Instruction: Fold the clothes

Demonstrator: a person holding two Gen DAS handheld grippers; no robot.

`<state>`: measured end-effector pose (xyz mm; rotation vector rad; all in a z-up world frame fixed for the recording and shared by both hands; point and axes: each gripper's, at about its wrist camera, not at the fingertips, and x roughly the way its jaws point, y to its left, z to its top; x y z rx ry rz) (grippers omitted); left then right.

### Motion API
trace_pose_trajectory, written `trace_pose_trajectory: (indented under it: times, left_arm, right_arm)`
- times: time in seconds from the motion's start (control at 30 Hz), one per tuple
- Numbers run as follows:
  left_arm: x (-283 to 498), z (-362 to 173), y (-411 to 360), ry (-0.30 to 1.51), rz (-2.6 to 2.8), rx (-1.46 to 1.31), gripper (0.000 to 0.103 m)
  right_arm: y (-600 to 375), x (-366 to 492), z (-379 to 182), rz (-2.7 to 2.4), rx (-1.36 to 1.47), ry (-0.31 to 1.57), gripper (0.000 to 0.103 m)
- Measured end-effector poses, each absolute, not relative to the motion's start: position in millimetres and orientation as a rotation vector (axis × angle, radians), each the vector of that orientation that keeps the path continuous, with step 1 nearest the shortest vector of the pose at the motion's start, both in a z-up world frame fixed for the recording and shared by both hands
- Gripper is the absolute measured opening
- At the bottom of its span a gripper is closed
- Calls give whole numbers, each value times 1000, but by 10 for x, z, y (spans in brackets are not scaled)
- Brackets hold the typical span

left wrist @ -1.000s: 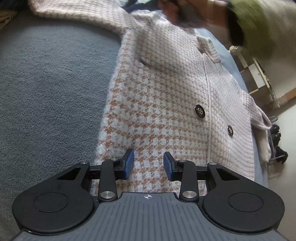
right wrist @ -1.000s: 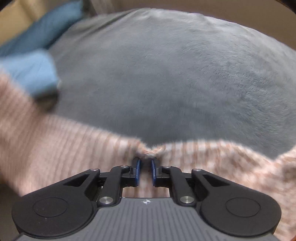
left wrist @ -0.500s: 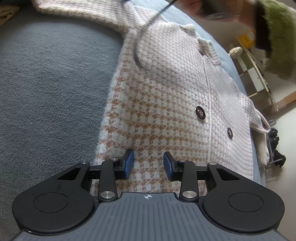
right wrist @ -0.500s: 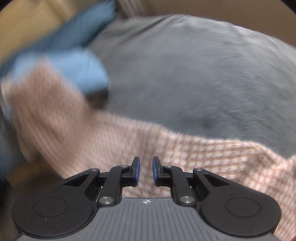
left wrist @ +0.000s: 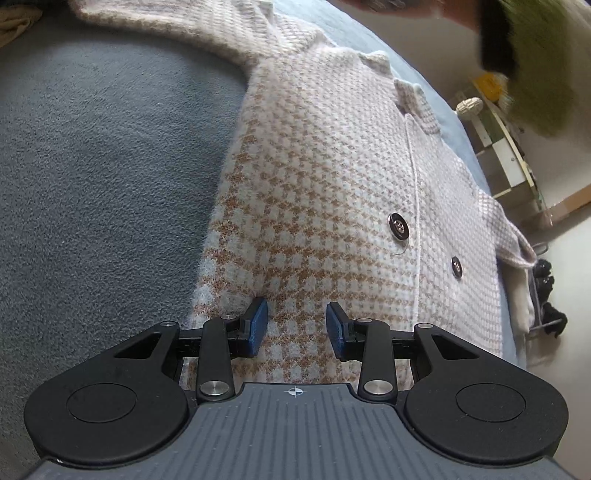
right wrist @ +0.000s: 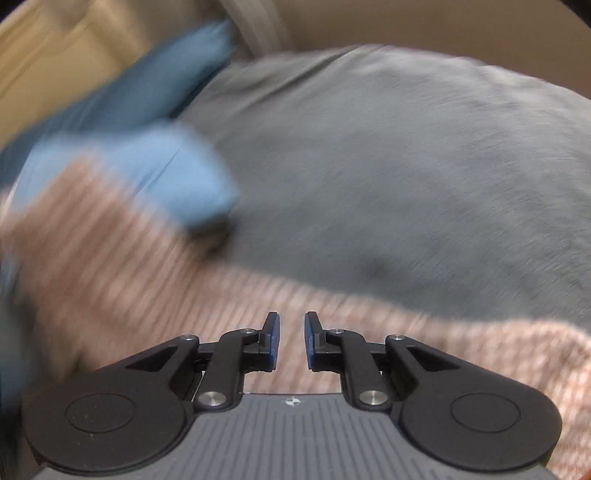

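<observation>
A pink-and-tan houndstooth jacket (left wrist: 332,192) is laid front-up on a grey fleece blanket (left wrist: 103,166) that covers the bed. In the left wrist view its long axis is seen to run from the hem, right under the left claw (left wrist: 297,326), away to the collar (left wrist: 406,92) at the far right, with one sleeve (left wrist: 166,22) stretched out to the far left along the top of the picture. Two dark buttons (left wrist: 398,226) lie along the closed front, to the right of the claw.

The left claw is spread part-way, its blue pads (left wrist: 258,325) resting on or just above the hem near the jacket's left edge; no cloth is pinched between them. The right claw (right wrist: 291,341) is held with a narrow gap between its pads, and nothing is gripped there either; blurred houndstooth cloth passes beneath it, with the blanket beyond.

By judgement, the coming fold turns on that layout: the left claw is the nearer one to the hem and left edge, while the right claw is nearer the far part of the garment, probably the outstretched sleeve, though the blur leaves that uncertain.

The whole front, collar and buttons are shown only in the left wrist view, along with a blurred green sleeve (left wrist: 535,62) of the person at top right. Only in the right wrist view are blue pillows (right wrist: 147,140) at the far left shown.
</observation>
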<state>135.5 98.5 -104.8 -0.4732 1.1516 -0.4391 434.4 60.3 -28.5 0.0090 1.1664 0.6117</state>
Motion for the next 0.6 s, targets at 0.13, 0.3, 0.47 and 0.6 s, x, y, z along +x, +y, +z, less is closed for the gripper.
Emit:
trace_pose_trajectory:
  times: [0.13, 0.3, 0.47, 0.6]
  left_arm:
    - [1344, -1055, 990, 1144, -450, -463, 35]
    - [1330, -1044, 959, 1134, -472, -422, 35]
    - [1338, -1043, 974, 1143, -460, -446, 35]
    - [1343, -1054, 981, 1147, -445, -466, 35]
  right_arm:
    - [998, 4190, -555, 626, -232, 1176, 14]
    - [1144, 4712, -633, 517, 42, 1106, 14]
    - [837, 4624, -304, 498, 181, 1068, 14]
    - [325, 4199, -2, 525, 176, 1079, 15]
